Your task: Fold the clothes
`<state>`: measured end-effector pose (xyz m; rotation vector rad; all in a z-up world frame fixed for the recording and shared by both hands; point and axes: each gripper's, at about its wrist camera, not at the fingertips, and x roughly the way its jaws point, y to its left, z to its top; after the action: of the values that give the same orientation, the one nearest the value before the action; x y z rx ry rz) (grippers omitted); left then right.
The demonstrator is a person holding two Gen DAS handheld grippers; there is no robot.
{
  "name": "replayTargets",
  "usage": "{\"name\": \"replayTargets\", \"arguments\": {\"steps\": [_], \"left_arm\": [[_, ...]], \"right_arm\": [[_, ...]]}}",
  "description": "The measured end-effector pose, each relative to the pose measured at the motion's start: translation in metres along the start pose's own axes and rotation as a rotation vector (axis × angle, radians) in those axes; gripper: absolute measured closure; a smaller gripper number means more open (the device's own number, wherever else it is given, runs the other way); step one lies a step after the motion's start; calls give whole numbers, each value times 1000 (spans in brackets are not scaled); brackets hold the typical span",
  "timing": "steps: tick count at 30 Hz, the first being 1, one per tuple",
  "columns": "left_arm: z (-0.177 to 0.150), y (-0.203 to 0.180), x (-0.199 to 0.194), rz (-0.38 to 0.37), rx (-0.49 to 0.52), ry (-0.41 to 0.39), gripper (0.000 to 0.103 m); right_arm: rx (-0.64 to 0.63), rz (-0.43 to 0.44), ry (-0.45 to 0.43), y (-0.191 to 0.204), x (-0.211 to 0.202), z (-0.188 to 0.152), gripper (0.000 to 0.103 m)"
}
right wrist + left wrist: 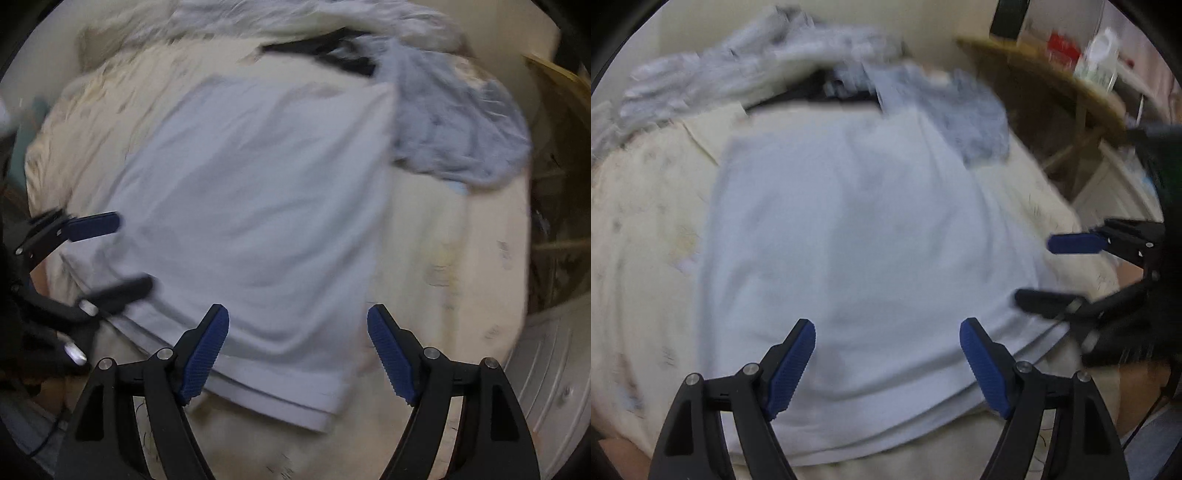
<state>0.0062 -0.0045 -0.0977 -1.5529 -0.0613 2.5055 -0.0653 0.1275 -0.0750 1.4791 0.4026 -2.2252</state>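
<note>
Cream bedsheet (646, 221) fills both views, its edges cut off and blurred. The pale blue folded shirt (849, 229) lies flat across frame centre. A grey crumpled garment (461, 129) sits upper right in the right wrist view, smeared, overlapping the shirt's far corner; something black behind it can't be made out. Left gripper (887, 365), jaws spread wide, nothing between them. Right gripper (298, 354), likewise spread, holding nothing, above the shirt's near hem.

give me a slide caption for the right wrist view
Right gripper open above the near hem of a pale blue folded shirt on a cream bedsheet, left gripper open alongside.
</note>
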Motion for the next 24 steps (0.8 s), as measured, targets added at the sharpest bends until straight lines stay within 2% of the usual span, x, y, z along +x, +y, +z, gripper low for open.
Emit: {"name": "replayTargets", "arguments": {"steps": [4, 9, 10, 13, 15, 18, 20, 22, 24], "left_arm": [[-25, -14, -3, 37, 70, 30, 22], [-36, -12, -15, 9, 73, 47, 22], [-33, -9, -19, -17, 54, 38, 22], [-30, 7, -40, -124, -26, -22, 22], [-26, 19, -57, -163, -78, -112, 22], [-13, 37, -64, -133, -146, -212, 22], [-7, 48, -44, -101, -169, -173, 22], [-3, 51, -21, -47, -165, -89, 22], [-8, 46, -15, -9, -125, -74, 22]], "right_arm": [[-36, -23, 54, 14, 17, -22, 25], [-41, -16, 131, 14, 14, -44, 24], [-29, -5, 129, 12, 11, -43, 25], [-1, 2, 48, 4, -8, -30, 25], [17, 7, -6, -1, -21, -21, 24], [72, 22, -56, -10, -20, -4, 24], [92, 42, -20, -11, 1, 1, 24], [86, 31, 60, -9, 26, -2, 24], [88, 35, 93, -12, 34, -7, 24]]}}
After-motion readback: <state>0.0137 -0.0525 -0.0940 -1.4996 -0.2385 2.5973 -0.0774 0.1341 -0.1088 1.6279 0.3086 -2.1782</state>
